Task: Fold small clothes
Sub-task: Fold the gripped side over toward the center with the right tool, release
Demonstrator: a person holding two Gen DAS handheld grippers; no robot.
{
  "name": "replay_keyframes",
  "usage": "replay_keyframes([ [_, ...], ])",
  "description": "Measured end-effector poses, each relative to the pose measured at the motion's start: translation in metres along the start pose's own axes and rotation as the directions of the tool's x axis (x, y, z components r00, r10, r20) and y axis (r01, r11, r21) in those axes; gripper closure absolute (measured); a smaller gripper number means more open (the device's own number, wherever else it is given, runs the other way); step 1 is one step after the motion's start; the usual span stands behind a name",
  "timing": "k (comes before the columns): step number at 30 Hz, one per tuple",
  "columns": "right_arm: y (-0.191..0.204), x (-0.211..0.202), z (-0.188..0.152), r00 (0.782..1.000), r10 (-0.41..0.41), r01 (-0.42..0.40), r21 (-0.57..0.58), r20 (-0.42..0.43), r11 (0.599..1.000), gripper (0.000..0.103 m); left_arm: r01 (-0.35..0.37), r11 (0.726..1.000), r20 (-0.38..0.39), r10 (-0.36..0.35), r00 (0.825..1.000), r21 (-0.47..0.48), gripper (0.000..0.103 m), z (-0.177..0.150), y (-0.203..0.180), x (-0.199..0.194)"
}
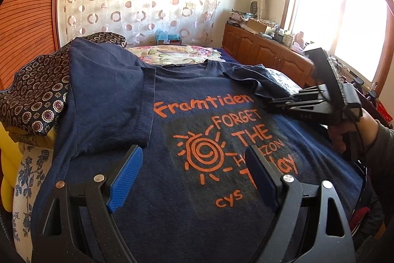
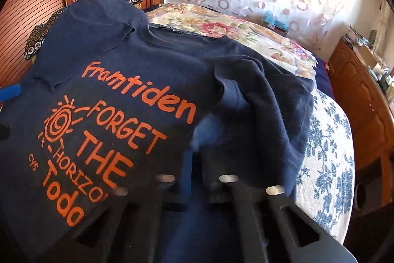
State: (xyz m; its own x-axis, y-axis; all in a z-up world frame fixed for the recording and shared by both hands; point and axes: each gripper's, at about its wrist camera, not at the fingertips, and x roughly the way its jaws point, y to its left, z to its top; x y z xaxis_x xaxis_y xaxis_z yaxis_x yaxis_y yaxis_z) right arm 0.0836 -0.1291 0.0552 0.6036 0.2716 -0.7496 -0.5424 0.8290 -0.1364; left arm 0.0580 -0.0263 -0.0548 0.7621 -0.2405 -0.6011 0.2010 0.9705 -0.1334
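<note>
A navy T-shirt [image 1: 197, 115] with orange print lies front-up on a bed. Its left sleeve [image 1: 110, 100] is folded inward over the body. My left gripper [image 1: 194, 176] is open and empty, hovering over the printed chest. In the right wrist view the shirt [image 2: 110, 80] fills the frame. My right gripper [image 2: 194, 159] is shut on the shirt's right sleeve [image 2: 258, 102], which is lifted and bunched over the body. In the left wrist view the right gripper [image 1: 275, 104] shows at the right, fingers closed on that sleeve.
A dark patterned cushion [image 1: 37, 95] lies at the left against a wooden headboard [image 1: 27, 24]. A floral quilt [image 1: 177, 53] lies beyond the collar. A blue-flowered sheet [image 2: 325, 139] covers the bed's right side. A wooden cabinet [image 1: 266, 48] stands under the window.
</note>
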Motion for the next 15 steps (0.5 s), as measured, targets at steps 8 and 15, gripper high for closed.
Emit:
replay_keyframes([
  [8, -0.002, -0.031, -0.025, 0.993, 0.108, -0.107, -0.018, 0.041, 0.994, 0.098, -0.008, 1.000, 0.018, 0.008, 1.000, -0.005, 0.017, 0.005, 0.004, -0.006],
  [15, -0.018, -0.035, -0.033, 0.990, 0.112, -0.115, 0.027, 0.088, 0.993, 0.044, -0.053, 0.999, 0.039, 0.052, 0.998, 0.008, 0.017, 0.022, 0.019, -0.009],
])
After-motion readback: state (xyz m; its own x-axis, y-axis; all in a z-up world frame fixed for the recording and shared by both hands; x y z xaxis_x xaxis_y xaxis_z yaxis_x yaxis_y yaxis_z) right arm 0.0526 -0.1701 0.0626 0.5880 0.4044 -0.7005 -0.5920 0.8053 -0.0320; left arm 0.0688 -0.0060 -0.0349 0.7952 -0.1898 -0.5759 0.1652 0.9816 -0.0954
